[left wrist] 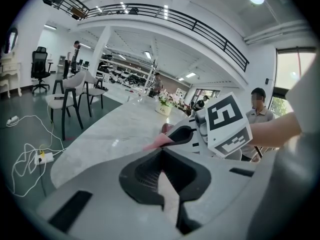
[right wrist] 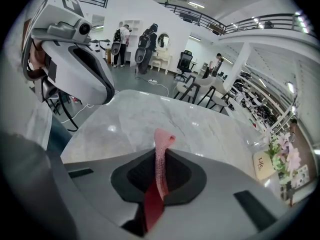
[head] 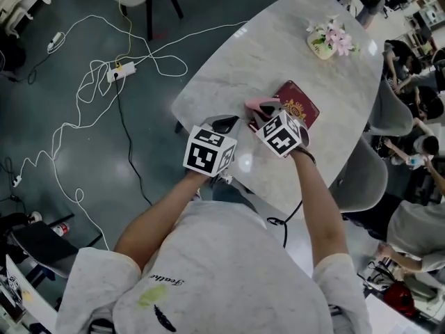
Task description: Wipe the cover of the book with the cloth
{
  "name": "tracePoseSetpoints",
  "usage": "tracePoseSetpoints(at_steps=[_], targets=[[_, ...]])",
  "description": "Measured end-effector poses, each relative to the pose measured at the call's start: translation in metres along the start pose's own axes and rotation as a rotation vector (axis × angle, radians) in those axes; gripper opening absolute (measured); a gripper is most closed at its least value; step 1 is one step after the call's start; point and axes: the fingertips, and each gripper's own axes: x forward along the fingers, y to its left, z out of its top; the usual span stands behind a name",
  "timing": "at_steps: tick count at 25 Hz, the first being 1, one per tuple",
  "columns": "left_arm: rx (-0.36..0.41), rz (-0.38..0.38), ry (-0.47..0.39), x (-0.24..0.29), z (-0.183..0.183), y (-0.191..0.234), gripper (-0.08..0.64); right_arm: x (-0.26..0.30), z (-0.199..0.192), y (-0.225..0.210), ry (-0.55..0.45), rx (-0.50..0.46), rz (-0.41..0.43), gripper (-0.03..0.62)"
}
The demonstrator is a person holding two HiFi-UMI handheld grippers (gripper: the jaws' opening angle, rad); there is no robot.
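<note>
the right gripper was clamped on the pink cloth, with a fold standing past its tips. the left gripper had its jaws together on nothing, close beside the right one. the book lay closed on the table, just beside the cloth. judged step: bringing cloth to cover, wiping not yet begun. the next move calls for lowering the cloth flat onto the cover.

Pink cloth, pinched up, beside the flat maroon book.
</note>
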Motion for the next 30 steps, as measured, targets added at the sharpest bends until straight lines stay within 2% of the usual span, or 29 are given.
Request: tracePoseSetpoints(at_steps=[20,30], targets=[[0.042,-0.043,-0.003,-0.039,-0.016,-0.002,0.008,-0.010,0.013,0.051,0.001,0.054,-0.018,0.018],[0.062,-0.086,-0.005,-0.057,-0.024,-0.008,0.008,-0.023,0.020,0.083,-0.023,0.132,-0.043,0.018]])
